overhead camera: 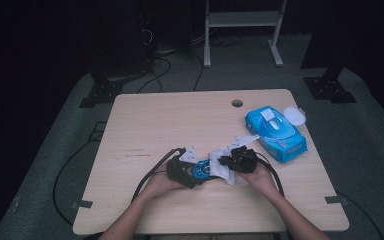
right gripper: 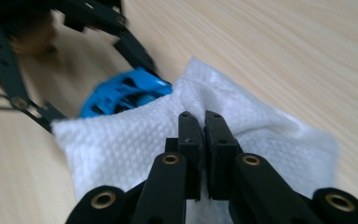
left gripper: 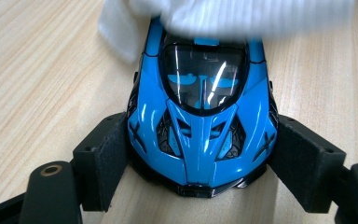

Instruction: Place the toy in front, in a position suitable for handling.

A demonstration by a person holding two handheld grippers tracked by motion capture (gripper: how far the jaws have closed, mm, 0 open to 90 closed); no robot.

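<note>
A glossy blue toy car with a dark windscreen rests on the wooden table, nose toward the left gripper's camera. My left gripper is shut on the car, a black pad pressed on each flank. In the high view this gripper and the car sit near the table's front middle. A white wet wipe lies over the car's far end. My right gripper is shut on a fold of the wipe, just right of the car in the high view.
A blue pack of wet wipes with its white lid flipped open lies at the right of the table. A round cable hole is near the far edge. Black cables trail from both grippers. A white frame stands on the floor beyond.
</note>
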